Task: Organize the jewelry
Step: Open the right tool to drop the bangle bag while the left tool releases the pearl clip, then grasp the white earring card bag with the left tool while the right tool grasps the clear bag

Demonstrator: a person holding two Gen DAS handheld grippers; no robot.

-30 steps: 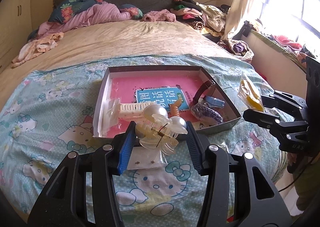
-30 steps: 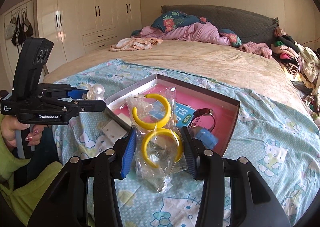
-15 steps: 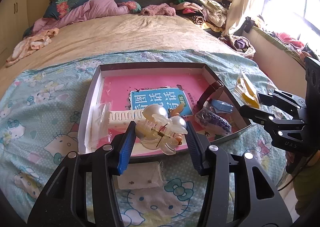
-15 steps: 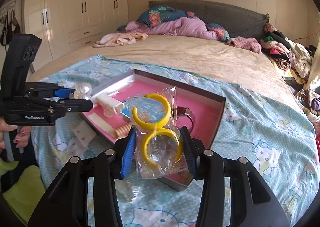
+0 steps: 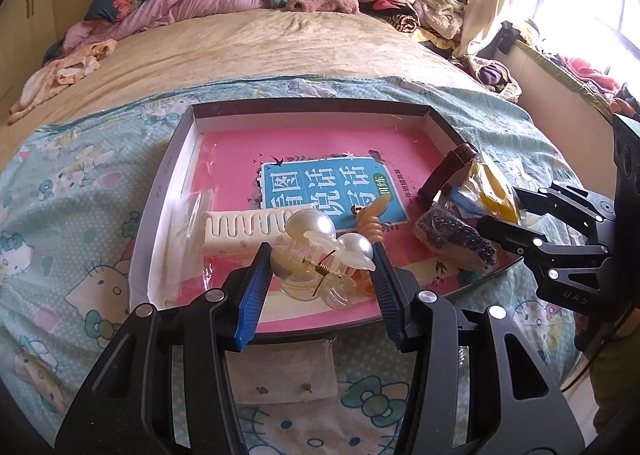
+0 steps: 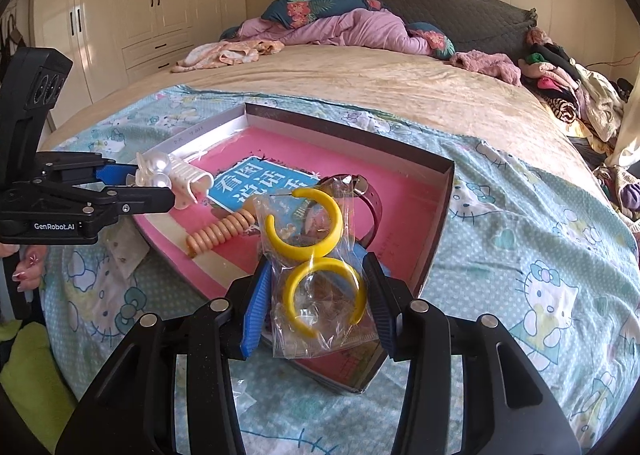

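We hold one piece in each gripper above the shallow grey cardboard box with the pink lining (image 5: 182, 159), which lies on the pale blue cartoon-cat bedspread (image 5: 72, 223).

Our left gripper (image 5: 320, 275) has its blue-padded jaws closed on the clear plastic claw hair clip with two large pearl balls (image 5: 320, 251), and it hangs over the near edge of the box. Our right gripper (image 6: 316, 307) has its jaws closed on the small clear plastic bag holding two yellow open-hoop earrings (image 6: 316, 267), over the near right corner of the box.

Several things already lie inside the box: a white plastic comb-like hair clip (image 5: 244, 227) near the left wall, a peach coiled spiral hair tie (image 6: 220, 235) near the middle, a dark red leather watch strap (image 6: 370, 199) toward the right wall, and a bag of dark purple beads (image 5: 452, 235) in the near right corner. A blue printed card with Chinese characters (image 5: 320, 191) lies flat on the pink lining.

We judge the sorting well along, with most pieces already gathered in. What is left, as far as we can see, is to set down the two pieces we carry, and then the small white card with two stud earrings (image 5: 284, 375), which lies on the bedspread just outside the near wall. A bit of clear plastic (image 6: 240, 399) also lies on the bedspread near the box's closest corner; we cannot tell what it is.
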